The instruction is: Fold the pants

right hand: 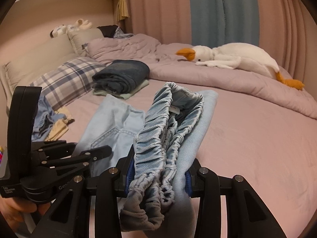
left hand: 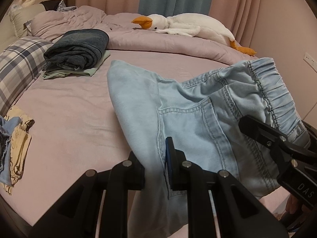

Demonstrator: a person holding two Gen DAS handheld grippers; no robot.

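Light blue denim pants (left hand: 198, 107) with an elastic waistband hang above the pink bed, held by both grippers. My left gripper (left hand: 156, 168) is shut on the fabric near the pocket seam. My right gripper (right hand: 156, 176) is shut on the bunched waistband (right hand: 158, 138); it also shows at the right of the left wrist view (left hand: 273, 138). The left gripper appears at lower left of the right wrist view (right hand: 79, 156). One end of the pants rests on the sheet (left hand: 122, 75).
A folded stack of dark jeans (left hand: 79, 47) on pale green cloth lies near a plaid pillow (left hand: 17, 63). A plush goose (left hand: 188, 25) lies on the rumpled duvet at the back. A pile of clothes (left hand: 13, 144) sits at the left bed edge.
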